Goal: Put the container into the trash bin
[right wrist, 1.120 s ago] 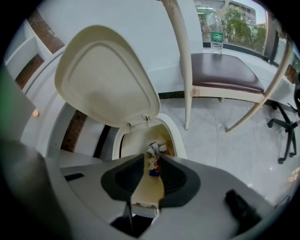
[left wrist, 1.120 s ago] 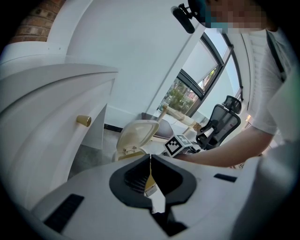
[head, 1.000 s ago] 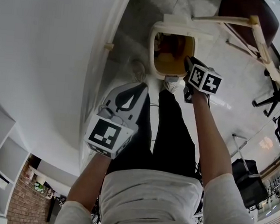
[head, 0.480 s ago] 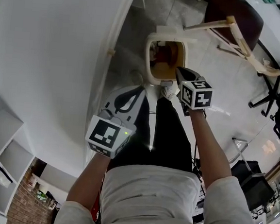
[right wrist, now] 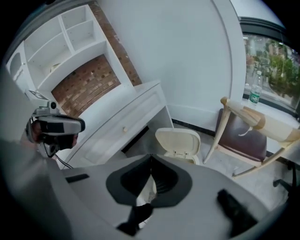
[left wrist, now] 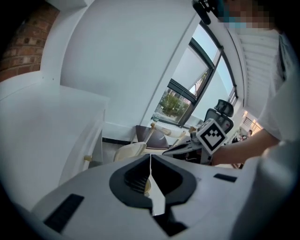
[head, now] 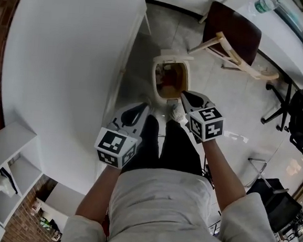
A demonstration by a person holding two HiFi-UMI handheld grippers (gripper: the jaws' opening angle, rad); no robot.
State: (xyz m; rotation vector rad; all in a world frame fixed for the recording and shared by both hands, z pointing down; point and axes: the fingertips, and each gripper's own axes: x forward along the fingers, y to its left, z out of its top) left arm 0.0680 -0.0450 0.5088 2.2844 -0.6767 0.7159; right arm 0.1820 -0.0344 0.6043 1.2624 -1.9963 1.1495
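Observation:
The cream trash bin [head: 157, 81] stands on the floor beside the white desk with its lid [head: 173, 55] up. Brown and orange things lie inside it; I cannot single out the container among them. My right gripper [head: 183, 94] is shut and empty, just short of the bin's near rim. My left gripper [head: 144, 106] is also shut and empty, lower left of the bin. In the left gripper view the jaws [left wrist: 150, 157] meet with the bin [left wrist: 127, 151] beyond them. The right gripper [right wrist: 151, 157] looks at the bin's lid [right wrist: 178, 139].
A white desk [head: 61, 68] fills the left. A wooden chair with a dark seat [head: 234, 29] stands behind the bin, with a bottle [right wrist: 254, 94] on the window ledge behind it. Black office chairs [head: 300, 112] are at the right. The person's legs and shoes [head: 177, 114] are just before the bin.
Both grippers have drawn back from the bin toward the body; the right one was beside its opening and now sits short of the rim. The head view has lifted and takes in more.

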